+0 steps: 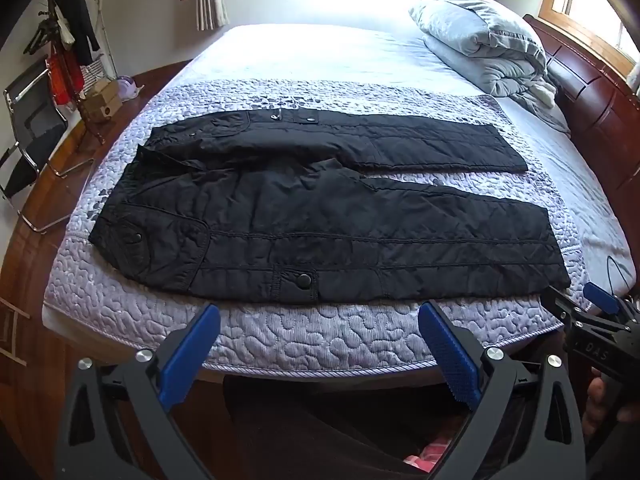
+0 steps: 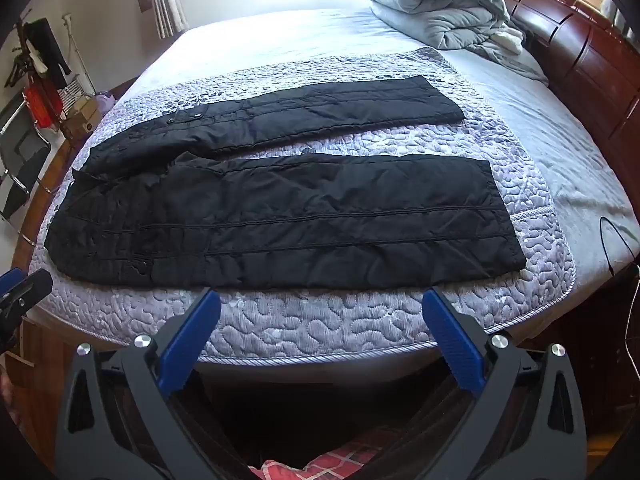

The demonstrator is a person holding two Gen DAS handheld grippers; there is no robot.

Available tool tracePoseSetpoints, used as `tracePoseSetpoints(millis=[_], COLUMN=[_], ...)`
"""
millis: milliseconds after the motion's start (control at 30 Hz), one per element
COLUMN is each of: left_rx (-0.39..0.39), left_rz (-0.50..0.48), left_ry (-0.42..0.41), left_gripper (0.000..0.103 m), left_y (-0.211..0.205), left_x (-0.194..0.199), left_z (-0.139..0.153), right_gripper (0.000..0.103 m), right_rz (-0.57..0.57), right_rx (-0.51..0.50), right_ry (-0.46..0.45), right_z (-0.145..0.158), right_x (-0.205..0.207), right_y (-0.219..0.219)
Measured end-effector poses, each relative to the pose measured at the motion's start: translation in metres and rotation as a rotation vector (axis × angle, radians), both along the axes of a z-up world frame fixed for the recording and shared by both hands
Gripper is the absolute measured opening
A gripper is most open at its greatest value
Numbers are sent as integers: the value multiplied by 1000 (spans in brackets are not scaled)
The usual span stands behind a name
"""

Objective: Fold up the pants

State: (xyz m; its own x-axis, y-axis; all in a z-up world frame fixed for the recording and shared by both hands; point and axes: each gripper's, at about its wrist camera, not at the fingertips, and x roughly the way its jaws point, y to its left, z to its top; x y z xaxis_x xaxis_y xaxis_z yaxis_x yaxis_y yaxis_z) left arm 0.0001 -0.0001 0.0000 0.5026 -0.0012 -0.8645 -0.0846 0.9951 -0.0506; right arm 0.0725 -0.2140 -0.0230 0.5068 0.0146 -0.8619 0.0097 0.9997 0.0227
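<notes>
Black quilted pants [image 1: 312, 216] lie flat on a lilac quilted cover [image 1: 280, 332] on the bed, waist to the left, both legs stretched to the right with a gap between them. The same pants [image 2: 280, 220] fill the middle of the right wrist view. My left gripper [image 1: 320, 320] hovers open over the bed's near edge, just short of the near leg's side seam, with nothing between its blue pads. My right gripper [image 2: 320, 308] is open too, a little further right along the same edge and empty. Its tip [image 1: 600, 300] shows at the right of the left wrist view.
A folded grey duvet [image 1: 480, 40] sits at the bed's far right by the dark wooden headboard [image 1: 592, 92]. A clothes rack [image 1: 68, 40], a box and a metal chair [image 1: 28, 140] stand on the wooden floor to the left. A thin black cable [image 2: 616, 240] lies on the sheet at right.
</notes>
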Motion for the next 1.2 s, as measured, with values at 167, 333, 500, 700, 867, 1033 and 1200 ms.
tracePoseSetpoints(millis=[167,333,500,700,867,1033,1200], left_rx=[0,0,6,5,10,12,13], left_rz=[2,0,-2,-4,-4,-4,-5], left_ry=[-3,-5,-8,-14,-13,-13,-15], left_gripper=[99,99,99,99,99,99,99], left_y=[0,3,-1,0,0,0,0], left_x=[0,3,6,4,5,5,6], left_z=[0,7,10,6,5,4,4], right_gripper=[101,101,101,101,101,101,101], right_rz=[-1,-5,-10,-11,-13,-18,-21], right_rx=[-4,-5,-2,-2,1,2,4], right_ry=[12,10,12,15,22,25,25], right_z=[-1,1,-1,-2,-5,-7,-7], right_x=[1,2,2,3,5,5,5], right_y=[1,-2,-3,-3,-5,-6,-7])
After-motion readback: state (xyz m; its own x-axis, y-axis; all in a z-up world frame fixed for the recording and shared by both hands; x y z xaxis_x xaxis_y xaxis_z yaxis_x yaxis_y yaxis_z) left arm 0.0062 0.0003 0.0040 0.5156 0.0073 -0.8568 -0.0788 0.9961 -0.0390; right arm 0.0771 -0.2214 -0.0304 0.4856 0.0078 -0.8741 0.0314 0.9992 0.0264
